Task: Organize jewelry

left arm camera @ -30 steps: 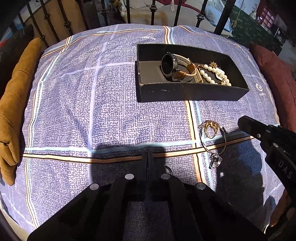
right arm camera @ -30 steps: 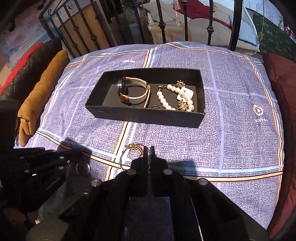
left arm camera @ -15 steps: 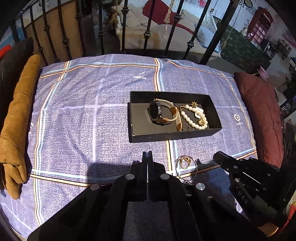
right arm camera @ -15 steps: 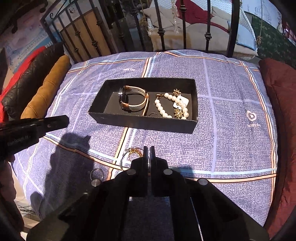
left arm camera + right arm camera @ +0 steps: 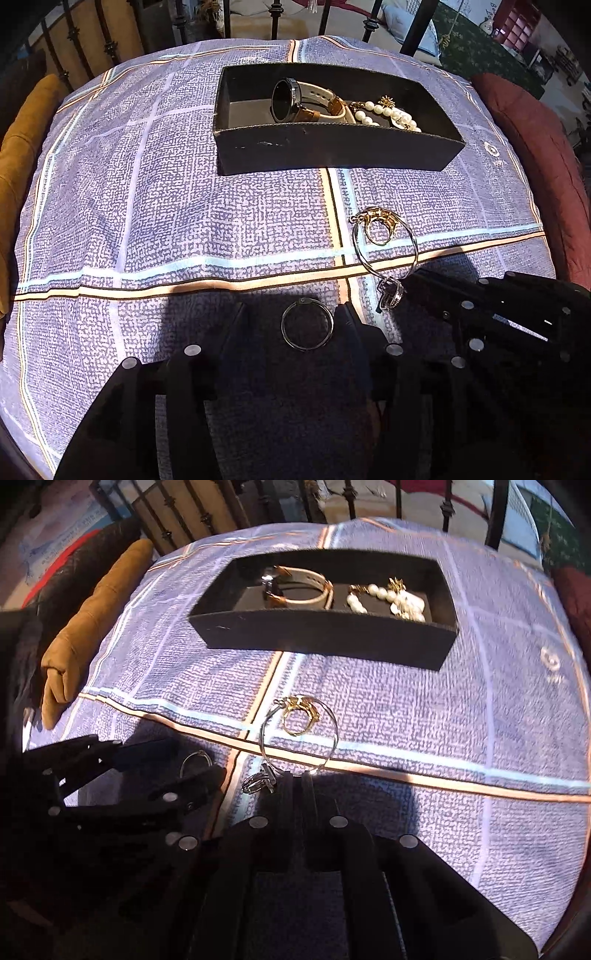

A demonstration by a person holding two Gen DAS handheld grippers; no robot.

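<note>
A black open box sat on the far part of a purple patterned cushion, holding a watch with a pale strap on its left side and a pearl bracelet with gold star-shaped pieces on its right; the box's near wall hid the lower part of both. On the cushion nearer than the box lay a thin silver bangle with a gold ring inside its loop and a small silver ring at its near end. The left gripper was opening its jaws, with 1 plain silver ring lying flat on the fabric between the fingers, not pressed by them. The right gripper had its jaws closed together, empty, its tips just beside the small silver ring and the bangle's near end. A white round logo on the cushion's right side carried tiny writing too small to read. An ochre cushion and a dark red cushion were cut off at the edges.
</note>
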